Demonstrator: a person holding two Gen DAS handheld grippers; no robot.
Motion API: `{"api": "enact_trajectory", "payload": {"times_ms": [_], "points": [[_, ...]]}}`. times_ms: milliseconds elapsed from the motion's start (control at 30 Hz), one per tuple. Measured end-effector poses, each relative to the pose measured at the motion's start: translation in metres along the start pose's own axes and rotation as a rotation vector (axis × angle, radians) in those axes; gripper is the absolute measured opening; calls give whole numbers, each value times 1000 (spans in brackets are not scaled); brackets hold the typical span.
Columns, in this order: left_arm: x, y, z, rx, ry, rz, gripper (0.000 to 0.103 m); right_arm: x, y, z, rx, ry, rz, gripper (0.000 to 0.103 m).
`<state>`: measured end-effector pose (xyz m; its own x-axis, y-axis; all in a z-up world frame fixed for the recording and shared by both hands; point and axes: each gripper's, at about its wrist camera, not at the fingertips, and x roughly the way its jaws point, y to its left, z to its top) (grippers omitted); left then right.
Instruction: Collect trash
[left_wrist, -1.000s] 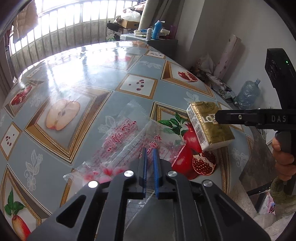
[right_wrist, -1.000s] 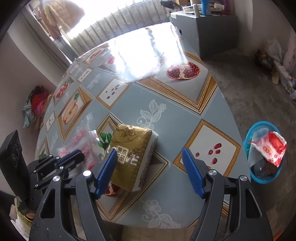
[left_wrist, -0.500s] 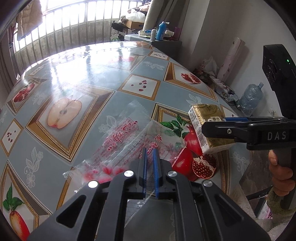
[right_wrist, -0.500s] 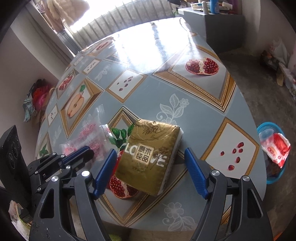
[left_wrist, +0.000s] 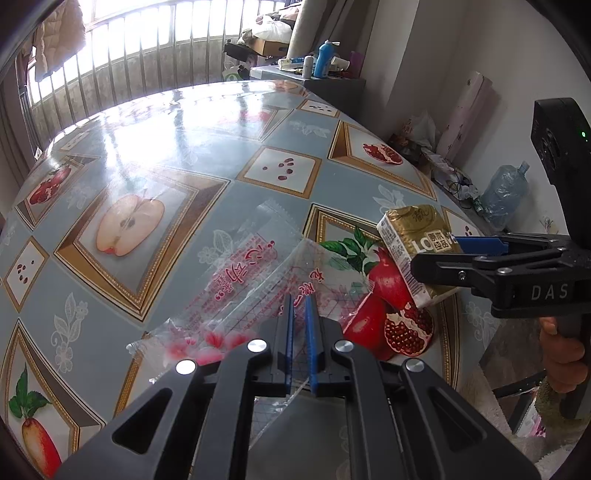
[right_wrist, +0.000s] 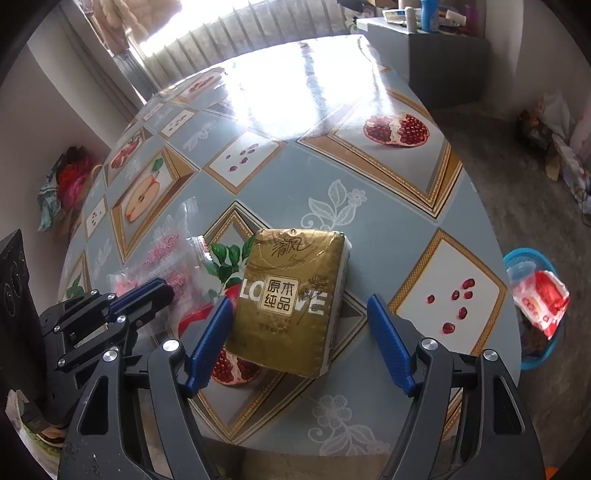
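Left hand-held gripper (left_wrist: 300, 325), black-framed with blue pads, is clamped on the near edge of a clear, crinkled plastic wrapper printed with red characters and pink flowers (left_wrist: 251, 291), which lies flat on the glossy fruit-patterned tablecloth (left_wrist: 155, 147) close to the near table edge. Right hand-held gripper (right_wrist: 299, 343) stands with its jaws well apart, straddling a gold-wrapped rectangular tissue pack (right_wrist: 291, 299) without its pads pressing on it; the pack rests on the cloth just beside the wrapper, over a printed pomegranate. Judged handling: the wrapper is near weightless, limp and slick, liable to slide out of a shallow pinch or trail when lifted, so a bite on doubled film near the edge suits it. The tissue pack appears light and soft, with a smooth foil-like skin; it should yield under pressure, and a hold across its two long sides near the middle looks soundest. Legible markings: the pack carries "LOVE" in white, interrupted by a framed block of four Chinese characters, with a cursive brand mark above that is not clearly readable. The right gripper's body reads "DAS". The wrapper's red script cannot be made out. A blue plastic basket (right_wrist: 517, 258) holding red-and-white packaging sits on the floor beyond the table's right edge.
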<state>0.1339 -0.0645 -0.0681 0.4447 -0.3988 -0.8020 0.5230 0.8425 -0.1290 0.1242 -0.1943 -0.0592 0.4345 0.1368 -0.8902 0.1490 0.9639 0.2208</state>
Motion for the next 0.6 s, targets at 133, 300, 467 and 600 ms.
{"api": "enact_trajectory", "payload": {"times_ms": [133, 300, 467, 600], "points": [[0, 0, 0, 0, 0, 1, 6, -3, -4, -2, 5, -6, 5, 64], [1, -1, 0, 2, 2, 9, 6, -7, -11, -5, 27, -21, 27, 52], [0, -1, 0, 4, 1, 8, 6, -8, -12, -7, 34, -32, 24, 51], [-5, 2, 0, -12, -3, -9, 6, -10, -12, -7, 40, -41, 18, 49]]}}
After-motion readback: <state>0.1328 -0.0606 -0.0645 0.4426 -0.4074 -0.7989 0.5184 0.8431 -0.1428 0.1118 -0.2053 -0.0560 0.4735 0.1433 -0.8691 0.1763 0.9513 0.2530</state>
